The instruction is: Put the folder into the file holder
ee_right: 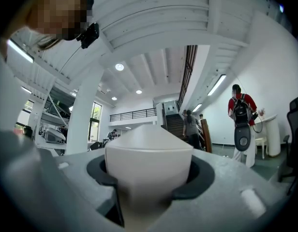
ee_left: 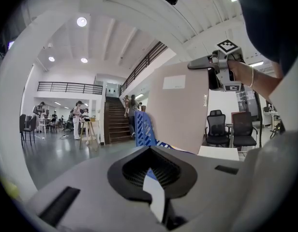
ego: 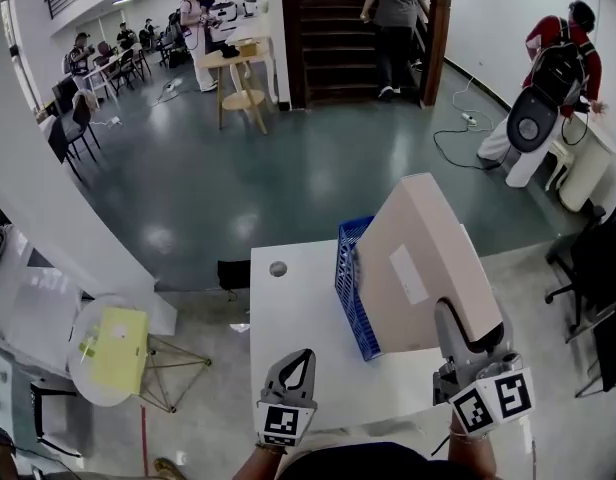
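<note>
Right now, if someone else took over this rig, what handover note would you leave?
Left gripper: shut, empty, over the near edge of the table.
Right gripper: shut on the folder, holding it tilted off the table.
File holder: blue, on the table, partly behind the folder.
Done: folder picked up and at the holder; whether its lower edge is inside, I cannot tell.
Left: seat it upright in a slot, release.

Glossy teal floor (ego: pixel 288 168), dark staircase (ego: pixel 333 28), perhaps wooden
</note>
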{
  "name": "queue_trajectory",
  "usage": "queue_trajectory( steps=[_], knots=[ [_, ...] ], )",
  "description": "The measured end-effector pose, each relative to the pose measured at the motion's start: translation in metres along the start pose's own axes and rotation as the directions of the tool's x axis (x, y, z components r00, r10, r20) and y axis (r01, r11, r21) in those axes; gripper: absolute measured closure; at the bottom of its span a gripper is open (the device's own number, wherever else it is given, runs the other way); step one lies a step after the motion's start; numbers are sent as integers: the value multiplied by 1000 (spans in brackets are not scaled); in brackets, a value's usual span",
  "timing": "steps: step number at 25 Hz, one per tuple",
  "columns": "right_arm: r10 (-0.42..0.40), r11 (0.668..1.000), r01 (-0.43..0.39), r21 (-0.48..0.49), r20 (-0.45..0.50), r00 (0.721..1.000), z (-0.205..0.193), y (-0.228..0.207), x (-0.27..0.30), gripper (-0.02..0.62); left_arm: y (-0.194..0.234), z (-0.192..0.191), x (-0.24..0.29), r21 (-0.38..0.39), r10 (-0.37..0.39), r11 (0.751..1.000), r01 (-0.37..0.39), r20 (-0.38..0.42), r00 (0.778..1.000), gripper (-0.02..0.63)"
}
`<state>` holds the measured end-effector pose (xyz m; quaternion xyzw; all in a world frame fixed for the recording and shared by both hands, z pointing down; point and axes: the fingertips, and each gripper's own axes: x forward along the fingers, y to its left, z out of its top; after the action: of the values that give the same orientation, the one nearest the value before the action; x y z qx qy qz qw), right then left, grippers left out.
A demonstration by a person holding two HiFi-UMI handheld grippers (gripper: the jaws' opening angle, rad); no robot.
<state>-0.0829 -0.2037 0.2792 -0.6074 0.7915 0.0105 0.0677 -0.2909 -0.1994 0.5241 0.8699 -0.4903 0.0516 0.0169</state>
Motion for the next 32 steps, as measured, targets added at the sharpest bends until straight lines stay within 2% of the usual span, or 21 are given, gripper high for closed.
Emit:
queue_trajectory(
  steps=[7, 18, 23, 28, 32],
  knots=[
    [-11, 999, 10, -35, -31, 999, -21, 14, 18, 322, 10, 4, -7, -12, -44, 999, 45, 46, 998, 607],
    [-25, 999, 20, -49, -84, 996, -56, 17, 36, 322, 27, 2, -11, -19, -38, 999, 39, 41, 998, 607],
    [-29, 998, 20, -68, -129, 991, -92, 18, 44, 322, 34, 3, -14, -29, -25, 999, 26, 55, 998, 609],
    [-37, 997, 20, -73, -247, 968, -142, 17, 55, 321, 37, -1, -18, -14, -20, 1000, 20, 40, 999, 607],
    [-44, 997, 25, -73, -272, 961, -158, 15, 53, 319, 40, -1, -20, -20, 2, 1000, -2, 38, 999, 607]
  ],
)
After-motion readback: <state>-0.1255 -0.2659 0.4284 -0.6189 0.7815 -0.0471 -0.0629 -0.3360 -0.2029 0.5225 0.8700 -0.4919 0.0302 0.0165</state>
